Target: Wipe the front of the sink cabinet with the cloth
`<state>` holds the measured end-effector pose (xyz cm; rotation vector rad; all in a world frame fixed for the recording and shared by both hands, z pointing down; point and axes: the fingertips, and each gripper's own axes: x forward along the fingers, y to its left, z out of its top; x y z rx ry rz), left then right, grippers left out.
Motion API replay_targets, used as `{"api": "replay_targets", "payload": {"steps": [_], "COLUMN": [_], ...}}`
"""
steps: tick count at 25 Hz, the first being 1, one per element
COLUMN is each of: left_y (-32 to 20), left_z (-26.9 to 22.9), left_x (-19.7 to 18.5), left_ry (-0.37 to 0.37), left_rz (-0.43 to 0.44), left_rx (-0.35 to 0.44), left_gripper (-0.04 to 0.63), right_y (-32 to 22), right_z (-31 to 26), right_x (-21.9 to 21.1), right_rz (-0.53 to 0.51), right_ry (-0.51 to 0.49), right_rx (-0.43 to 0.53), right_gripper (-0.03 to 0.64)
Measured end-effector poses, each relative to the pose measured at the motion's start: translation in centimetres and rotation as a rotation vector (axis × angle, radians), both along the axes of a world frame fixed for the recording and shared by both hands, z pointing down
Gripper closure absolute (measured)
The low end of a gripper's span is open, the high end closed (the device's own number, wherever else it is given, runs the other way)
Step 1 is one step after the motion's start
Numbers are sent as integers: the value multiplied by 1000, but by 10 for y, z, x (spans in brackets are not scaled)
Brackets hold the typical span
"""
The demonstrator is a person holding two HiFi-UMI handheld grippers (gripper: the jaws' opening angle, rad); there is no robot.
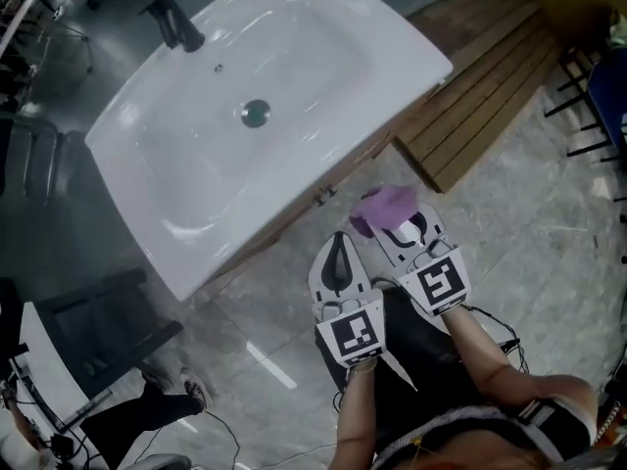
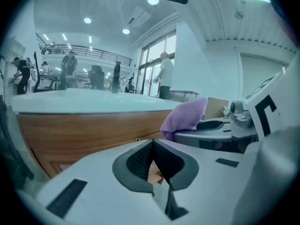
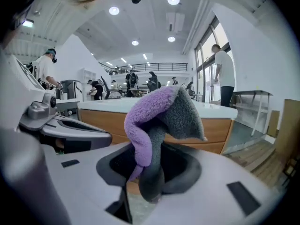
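The white sink (image 1: 265, 125) sits on a wooden cabinet whose front (image 1: 323, 189) faces me; the same cabinet front (image 2: 89, 132) shows as a brown panel in the left gripper view and, in the right gripper view, the cabinet front (image 3: 213, 128) runs behind the cloth. My right gripper (image 1: 384, 221) is shut on a purple and grey cloth (image 1: 384, 207), bunched up a little short of the cabinet. The cloth (image 3: 161, 121) stands upright out of the closed jaws. My left gripper (image 1: 339, 260) is beside it, shut with nothing held. The cloth (image 2: 187, 114) shows at its right.
A black faucet (image 1: 174, 18) stands at the sink's far side, a drain (image 1: 255, 113) in the basin. A slatted wooden platform (image 1: 485, 86) lies on the floor to the right. A dark chair (image 1: 98, 321) stands at the left. The floor is grey tile.
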<state>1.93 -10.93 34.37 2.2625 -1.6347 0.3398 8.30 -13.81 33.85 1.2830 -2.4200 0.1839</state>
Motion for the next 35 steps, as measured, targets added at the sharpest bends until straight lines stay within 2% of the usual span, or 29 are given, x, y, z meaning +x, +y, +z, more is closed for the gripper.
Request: {"api": "replay_targets", "payload": {"steps": [3,8,18,28,35], "left_y": [1,-3,3,14,22], "left_z": [-44,-109,-224,-266,-302], "left_x": [-11,-24,-28,-27,-18], "left_ry": [-19,-1,-27,-9,-32], "left_rz": [-25,-69,-119,-151,-139], "left_rx": [15,17,80,78,115], "left_gripper": [589,589,589,589,589], "right_y": [-1,-4,5,26,45], "right_z": [-46,-117,-229,-269,-301], "right_x": [-12,-30,-39,-43,-41], "right_rz": [-15,-54,-123,-173,-174], "right_ry": [-22,-40,-35,-58,-83], "right_rx": [-20,-6,57,25,45], "right_gripper": [433,433,433,433,433]}}
